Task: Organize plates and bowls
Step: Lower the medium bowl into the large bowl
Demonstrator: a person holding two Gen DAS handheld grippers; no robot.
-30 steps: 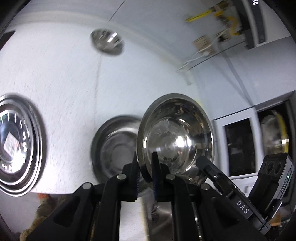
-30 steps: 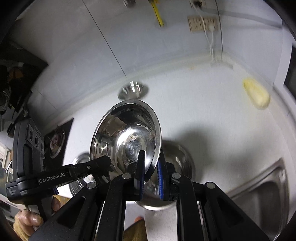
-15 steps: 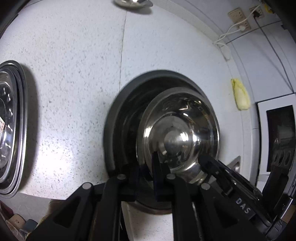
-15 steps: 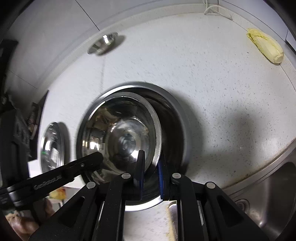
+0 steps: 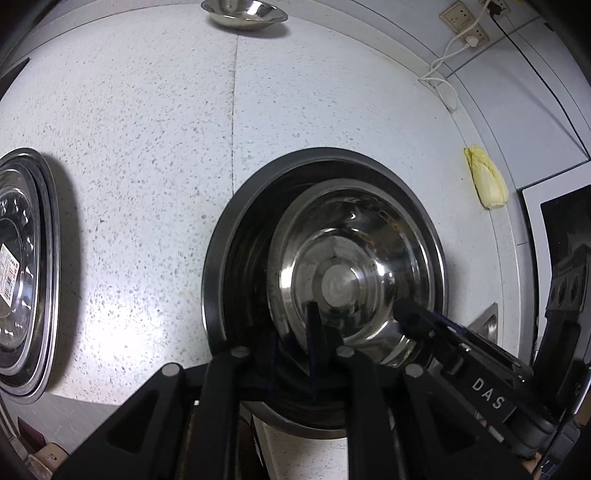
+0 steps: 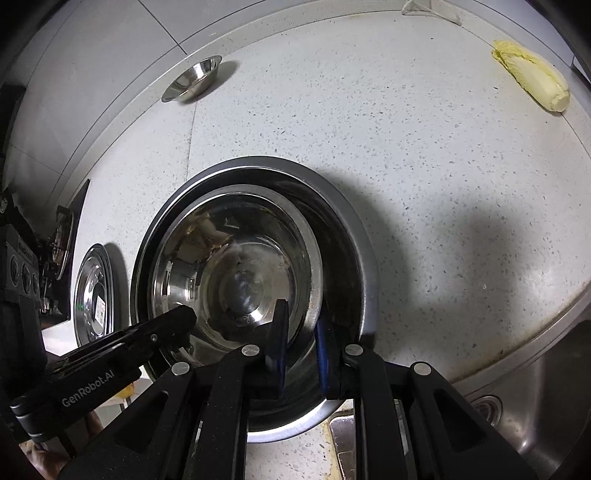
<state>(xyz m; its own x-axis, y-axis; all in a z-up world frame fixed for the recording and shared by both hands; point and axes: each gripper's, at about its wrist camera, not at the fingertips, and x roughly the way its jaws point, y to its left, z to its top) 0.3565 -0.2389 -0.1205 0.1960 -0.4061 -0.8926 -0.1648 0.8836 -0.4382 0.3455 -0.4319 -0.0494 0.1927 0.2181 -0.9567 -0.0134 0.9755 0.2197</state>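
Note:
A shiny steel bowl (image 5: 340, 284) (image 6: 240, 280) sits nested inside a larger steel bowl (image 5: 321, 153) (image 6: 354, 258) on the speckled white counter. My left gripper (image 5: 293, 339) straddles the inner bowl's near left rim. Its jaws are opening, with the rim still between the pads. My right gripper (image 6: 301, 336) is shut on the opposite rim, one finger inside the bowl and one outside. Each gripper shows in the other's view, the right one (image 5: 406, 314) and the left one (image 6: 184, 314). A stack of steel plates (image 5: 26, 273) (image 6: 92, 291) lies to the left.
A small steel bowl (image 5: 243, 13) (image 6: 192, 79) stands at the back by the wall. A yellow cabbage (image 5: 485, 181) (image 6: 532, 81) lies at the right. A sink (image 6: 535, 406) is sunk into the counter's right end. A wall socket with a white cable (image 5: 458, 22) is behind.
Both grippers came down with the bowl. It was tilted in the air above the large bowl and now rests inside it. The left fingers stand slightly wider apart.

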